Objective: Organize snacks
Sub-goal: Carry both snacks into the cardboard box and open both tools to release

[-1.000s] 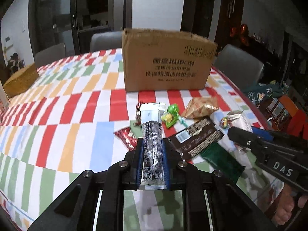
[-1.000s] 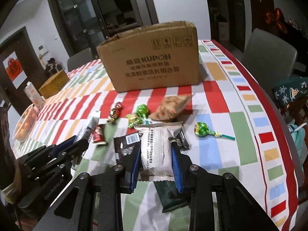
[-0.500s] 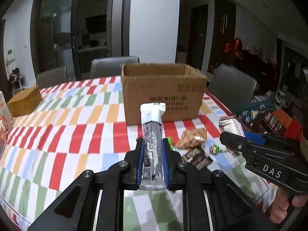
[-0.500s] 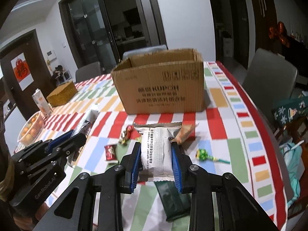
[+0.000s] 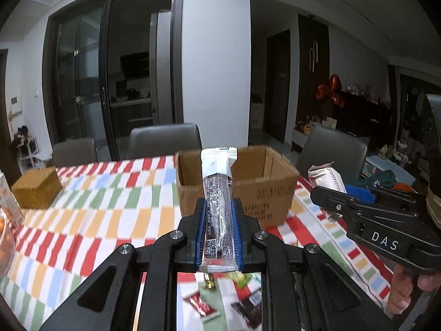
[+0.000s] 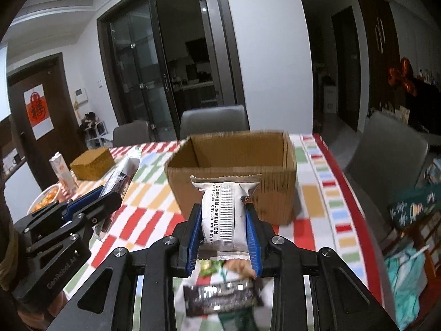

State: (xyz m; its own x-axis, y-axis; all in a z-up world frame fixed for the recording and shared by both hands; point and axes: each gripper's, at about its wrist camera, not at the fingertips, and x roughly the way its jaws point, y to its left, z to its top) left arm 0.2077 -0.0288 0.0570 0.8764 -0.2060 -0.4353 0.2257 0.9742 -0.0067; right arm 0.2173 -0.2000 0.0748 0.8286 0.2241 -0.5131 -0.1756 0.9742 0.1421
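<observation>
Snacks are clamped in both grippers, a slim bar (image 5: pixel 219 207) left (image 5: pixel 219 212) and a white pouch (image 6: pixel 223 215) right (image 6: pixel 223 218), just short of the open cardboard box (image 6: pixel 234 171); carry each past its near rim before releasing.

box (image 6: pixel 234 187): matt brown corrugated cardboard, rough edge
stick pack (image 5: pixel 219 207): glossy clear plastic film
pouch (image 6: pixel 224 212): shiny silvery foil
fingers (image 6: pixel 252 237): blue ribbed plastic pads
tablecloth (image 5: pixel 96 209): smooth, slight sheen
</observation>
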